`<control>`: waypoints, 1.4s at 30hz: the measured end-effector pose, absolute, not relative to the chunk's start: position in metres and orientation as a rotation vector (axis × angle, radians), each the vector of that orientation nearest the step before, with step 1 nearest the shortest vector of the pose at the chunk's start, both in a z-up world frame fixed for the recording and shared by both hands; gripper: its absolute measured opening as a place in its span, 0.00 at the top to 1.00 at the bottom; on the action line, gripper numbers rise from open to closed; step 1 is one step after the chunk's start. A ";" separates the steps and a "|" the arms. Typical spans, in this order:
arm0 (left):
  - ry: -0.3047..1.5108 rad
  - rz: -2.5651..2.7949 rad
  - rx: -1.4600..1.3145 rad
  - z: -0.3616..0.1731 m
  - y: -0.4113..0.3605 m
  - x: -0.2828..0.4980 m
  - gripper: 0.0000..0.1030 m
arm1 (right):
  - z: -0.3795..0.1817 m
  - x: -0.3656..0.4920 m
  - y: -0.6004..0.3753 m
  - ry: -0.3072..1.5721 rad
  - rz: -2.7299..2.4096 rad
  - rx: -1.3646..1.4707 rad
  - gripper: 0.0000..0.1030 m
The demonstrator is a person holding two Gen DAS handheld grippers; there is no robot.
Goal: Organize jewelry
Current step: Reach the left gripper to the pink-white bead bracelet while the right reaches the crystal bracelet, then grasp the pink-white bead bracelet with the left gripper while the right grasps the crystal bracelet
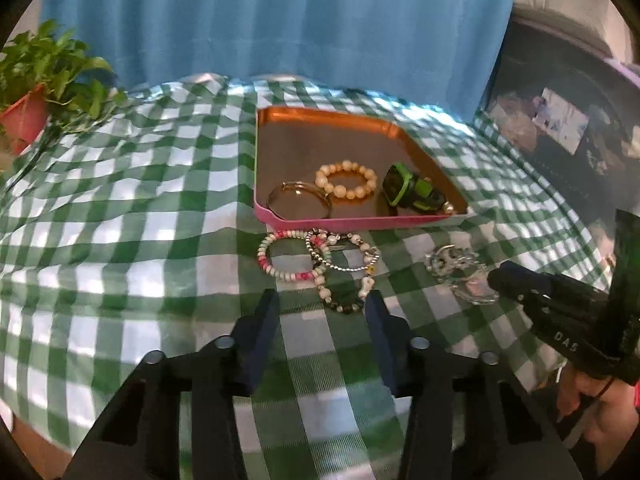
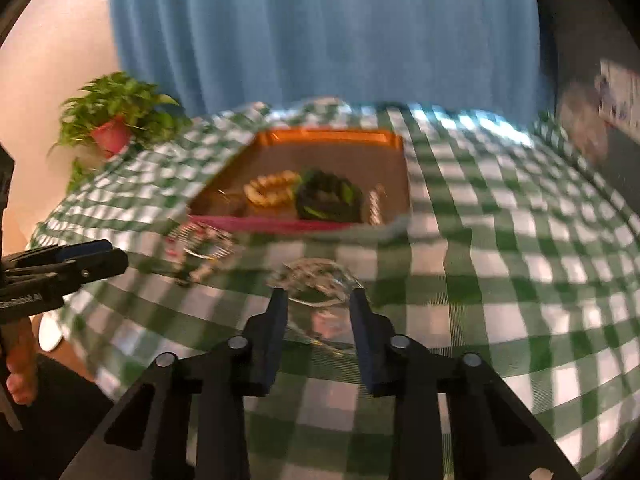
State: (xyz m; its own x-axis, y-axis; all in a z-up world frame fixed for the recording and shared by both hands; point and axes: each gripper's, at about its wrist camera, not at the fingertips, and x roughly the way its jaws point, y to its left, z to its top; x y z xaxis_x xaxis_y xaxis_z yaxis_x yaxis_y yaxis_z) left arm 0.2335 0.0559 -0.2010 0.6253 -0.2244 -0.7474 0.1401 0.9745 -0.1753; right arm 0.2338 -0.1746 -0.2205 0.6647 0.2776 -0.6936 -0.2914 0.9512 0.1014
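Green-and-white checked cloth (image 1: 120, 240) covers the table, rumpled at its far edge below a blue curtain (image 1: 280, 20). The only writing I can read is "DAS" in pale letters on the black body of the right gripper (image 1: 496, 280), which enters from the right of the left wrist view; a label on the left gripper (image 2: 108, 256), at the left edge of the right wrist view, is too blurred to read. A pink-walled tray (image 1: 360, 222) with a coppery floor sits at centre, holding a cream bead bracelet (image 1: 346, 180), a thin metal bangle (image 1: 298, 200) and a green-and-black watch (image 1: 412, 192). Just in front of it, on the cloth, lie tangled beaded bracelets (image 1: 320, 260), with the left gripper's fingers (image 1: 264, 320) spread partway and the nearest beads between their tips, untouched. To the right lies a clear crystal bracelet (image 2: 320, 288); the right fingers (image 2: 276, 320) straddle it, narrowed, though blur hides any contact. A potted plant (image 1: 36, 92) stands at upper left.
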 end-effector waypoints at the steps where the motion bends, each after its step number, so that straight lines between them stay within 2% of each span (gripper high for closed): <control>1: 0.874 -0.215 -0.095 -0.203 0.054 0.239 0.65 | -0.223 0.236 -0.175 0.786 0.321 -0.020 0.82; 2: 0.873 -0.218 -0.083 -0.205 0.053 0.243 0.68 | -0.224 0.237 -0.175 0.785 0.326 -0.027 0.82; 9: 0.882 -0.202 -0.205 -0.216 0.085 0.270 0.69 | -0.231 0.241 -0.175 0.793 0.318 -0.087 0.82; 15: 0.929 -0.196 -0.183 -0.231 0.093 0.289 0.69 | -0.233 0.246 -0.180 0.795 0.282 -0.113 0.82; 19: 0.891 -0.192 -0.114 -0.232 0.090 0.289 0.69 | -0.236 0.251 -0.179 0.807 0.305 -0.088 0.82; 22: 0.871 -0.168 -0.021 -0.234 0.081 0.285 0.74 | -0.237 0.253 -0.175 0.797 0.288 -0.119 0.83; 23: 0.870 -0.163 -0.002 -0.234 0.079 0.284 0.78 | -0.238 0.254 -0.174 0.794 0.288 -0.125 0.84; 24: 0.872 -0.156 -0.005 -0.234 0.080 0.284 0.89 | -0.238 0.254 -0.174 0.798 0.293 -0.125 0.91; 25: 0.876 -0.150 -0.025 -0.234 0.085 0.285 0.93 | -0.238 0.254 -0.173 0.813 0.281 -0.134 0.94; 32: 0.878 -0.146 -0.161 -0.224 0.106 0.251 0.94 | -0.231 0.235 -0.179 0.790 0.313 -0.097 0.94; 36: 0.896 -0.157 -0.135 -0.222 0.099 0.217 0.94 | -0.232 0.211 -0.185 0.817 0.337 -0.073 0.94; 42: 0.945 -0.179 -0.132 -0.230 0.091 0.215 0.91 | -0.230 0.203 -0.186 0.797 0.338 -0.117 0.94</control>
State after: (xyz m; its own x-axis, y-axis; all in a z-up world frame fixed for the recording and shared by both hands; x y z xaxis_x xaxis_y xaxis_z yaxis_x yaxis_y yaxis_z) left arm 0.2155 0.0909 -0.2301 0.5726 -0.2096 -0.7926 0.0946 0.9772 -0.1901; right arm 0.2030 -0.1855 -0.2299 0.6482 0.2528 -0.7183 -0.3404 0.9400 0.0236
